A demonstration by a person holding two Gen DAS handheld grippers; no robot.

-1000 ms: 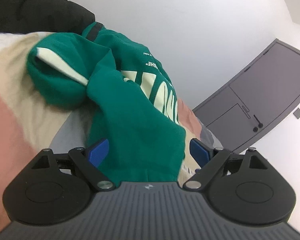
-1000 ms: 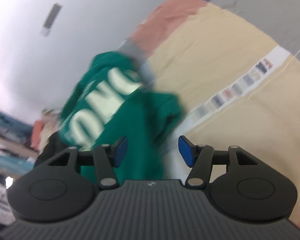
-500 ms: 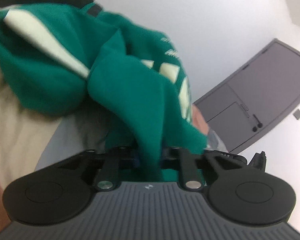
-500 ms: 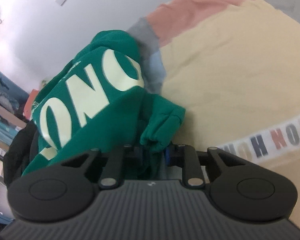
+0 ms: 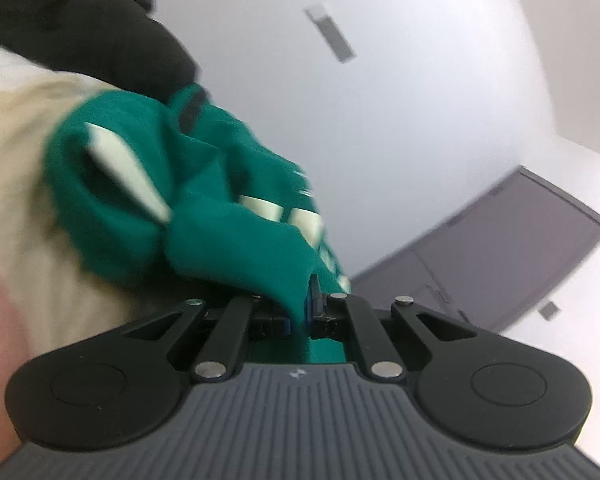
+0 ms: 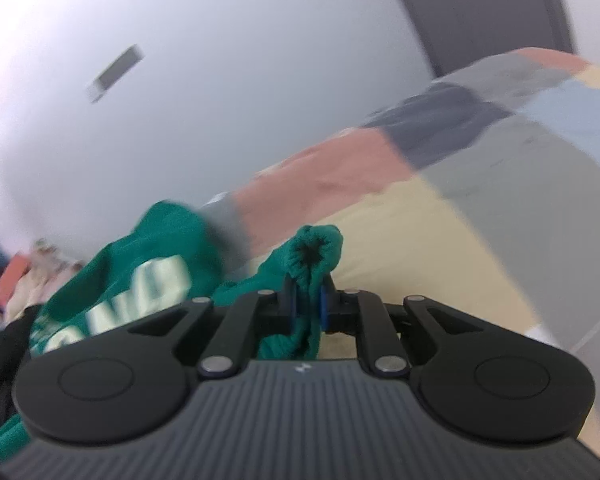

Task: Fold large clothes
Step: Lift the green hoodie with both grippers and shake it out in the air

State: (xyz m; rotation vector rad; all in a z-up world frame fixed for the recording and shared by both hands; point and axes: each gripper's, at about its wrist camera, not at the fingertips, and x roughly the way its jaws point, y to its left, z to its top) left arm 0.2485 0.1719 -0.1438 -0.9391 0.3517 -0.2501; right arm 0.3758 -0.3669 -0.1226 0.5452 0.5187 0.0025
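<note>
A green sweatshirt (image 5: 228, 236) with cream lettering lies bunched on the bed. In the left wrist view a fold of it runs down between the blue pads. My left gripper (image 5: 306, 304) is closing and its pads press on that fold. In the right wrist view the same sweatshirt (image 6: 148, 264) lies to the left, and its gathered sleeve cuff (image 6: 318, 246) sticks up just above the fingers. My right gripper (image 6: 308, 300) is closing too, pinching the sleeve just behind the cuff. Both views are blurred by motion.
The patchwork bedspread (image 6: 420, 240) in beige, pink and grey spreads beneath and to the right. A black garment (image 5: 80, 32) lies behind the sweatshirt at the upper left. A grey door (image 5: 520, 248) stands in the white wall. Shelves with blurred items (image 6: 16, 276) show at the far left.
Both grippers stood open around the green cloth and have closed onto it. The right view has swung, and the sleeve cuff now stands above its fingers.
</note>
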